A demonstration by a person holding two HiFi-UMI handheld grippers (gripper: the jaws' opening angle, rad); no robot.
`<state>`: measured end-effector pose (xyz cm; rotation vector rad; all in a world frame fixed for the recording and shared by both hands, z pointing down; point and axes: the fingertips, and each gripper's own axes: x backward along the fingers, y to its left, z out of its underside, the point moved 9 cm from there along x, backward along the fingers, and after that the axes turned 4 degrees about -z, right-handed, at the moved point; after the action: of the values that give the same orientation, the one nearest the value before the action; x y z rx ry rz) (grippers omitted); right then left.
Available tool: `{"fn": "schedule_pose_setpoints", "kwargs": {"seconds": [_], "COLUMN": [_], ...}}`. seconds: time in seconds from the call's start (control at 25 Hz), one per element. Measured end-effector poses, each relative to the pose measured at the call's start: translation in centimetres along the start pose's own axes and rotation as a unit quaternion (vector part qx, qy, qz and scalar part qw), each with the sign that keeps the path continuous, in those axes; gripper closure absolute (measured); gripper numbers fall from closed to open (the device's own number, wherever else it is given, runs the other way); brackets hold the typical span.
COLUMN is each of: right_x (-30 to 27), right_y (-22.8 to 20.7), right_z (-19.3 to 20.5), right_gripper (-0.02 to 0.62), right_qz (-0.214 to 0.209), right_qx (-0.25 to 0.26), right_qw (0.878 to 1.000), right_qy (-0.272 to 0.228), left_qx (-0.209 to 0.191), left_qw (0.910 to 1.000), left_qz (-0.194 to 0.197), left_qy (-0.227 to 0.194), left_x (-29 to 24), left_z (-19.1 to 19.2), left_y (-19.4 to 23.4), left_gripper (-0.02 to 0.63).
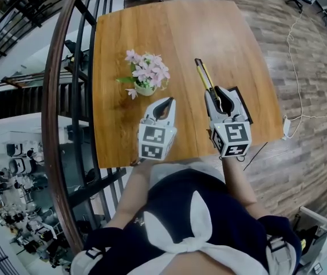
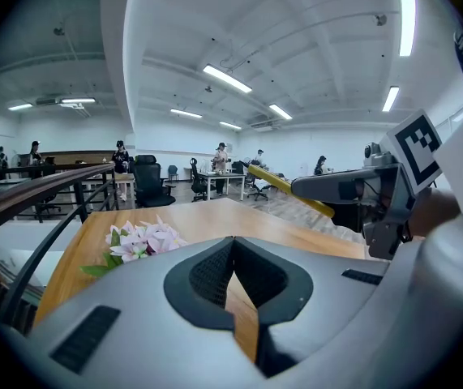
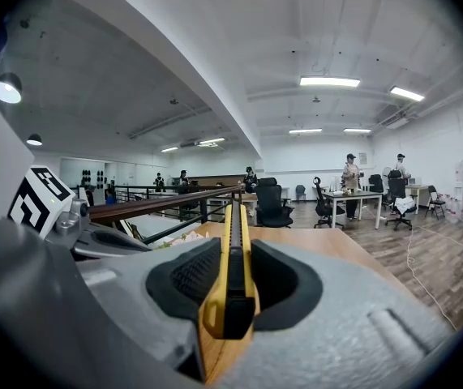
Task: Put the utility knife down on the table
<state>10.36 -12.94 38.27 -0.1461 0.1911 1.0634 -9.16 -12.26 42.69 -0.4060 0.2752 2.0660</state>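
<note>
- Yellow-and-black slim utility knife (image 3: 231, 275) is clamped between the jaws of the grey right gripper (image 1: 218, 96), in the air above the brown wooden table (image 1: 152, 33).
- Grey left gripper (image 1: 165, 102): jaws closed together, nothing held.
- Put-down not yet done; 2 steps remain: lowering, release.

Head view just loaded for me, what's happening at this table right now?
A person holds a gripper in each hand over a wooden table. The right gripper has its jaws closed on a yellow utility knife, held in the air and pointing away from the person; it is not on the table yet. The left gripper is empty, jaws together, near a pot of pink flowers.
</note>
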Motion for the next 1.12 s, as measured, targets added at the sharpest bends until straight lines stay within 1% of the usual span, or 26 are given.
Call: {"fn": "schedule_pose_setpoints", "kwargs": {"seconds": [0.4,0.8,1.12], "right_x": [-0.1,-0.2,-0.3], "right_y": [-0.1,0.3,0.2], "right_z": [1.6,2.9,4.4], "right_gripper": [0.482,0.483,0.483], "right_qz": [0.003,-0.006,-0.010], "right_qx": [-0.001,0.001,-0.004], "right_qw": [1.000,0.999,0.999], "right_qy": [0.019,0.037,0.052], "left_qx": [0.009,0.016,0.010], "left_qw": [0.9999,0.9996,0.9993], "left_qz": [0.005,0.005,0.010], "left_qy": [0.013,0.025,0.034], "left_x": [-0.4,-0.5,-1.0], "left_z": [1.2,2.0,2.9], "left_y": [0.0,0.2,-0.1], "left_gripper": [0.589,0.589,0.589]}}
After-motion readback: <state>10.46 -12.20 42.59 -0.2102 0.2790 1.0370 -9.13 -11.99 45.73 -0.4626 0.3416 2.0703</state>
